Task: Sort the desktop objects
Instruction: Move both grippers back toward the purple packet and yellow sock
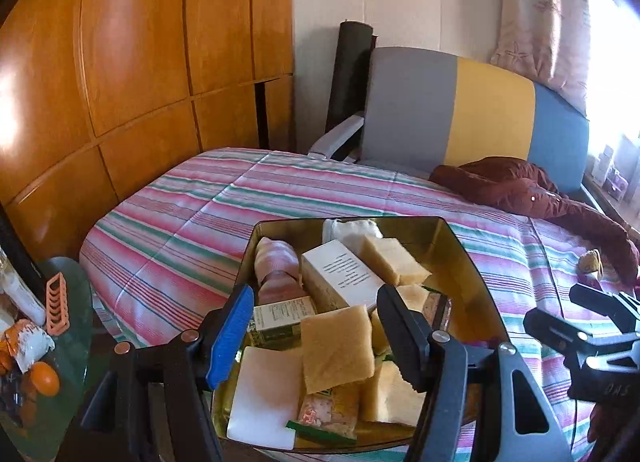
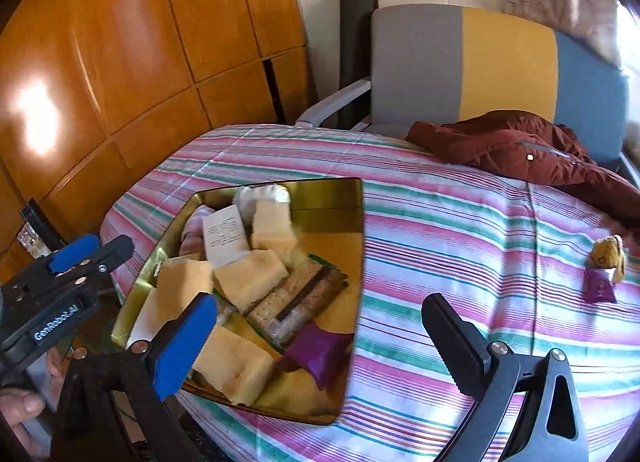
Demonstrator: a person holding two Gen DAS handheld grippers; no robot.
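- Striped pink, green and white cloth covers the bed under your grippers.
- Your left gripper hangs released over the gold tray; your right gripper gapes beside it.
- The tray holds tan sponges, a white box and a purple pouch.
- Farther off lie a maroon jacket, a tricolour chair and the wooden wardrobe.

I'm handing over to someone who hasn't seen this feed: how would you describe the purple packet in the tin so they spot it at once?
Find the gold tin on the striped bedspread. In the right wrist view, look at its near right corner, beside the pale sponge blocks. The purple packet lies there, the only glossy purple item in the tin; a similar one lies apart, out on the bedspread.
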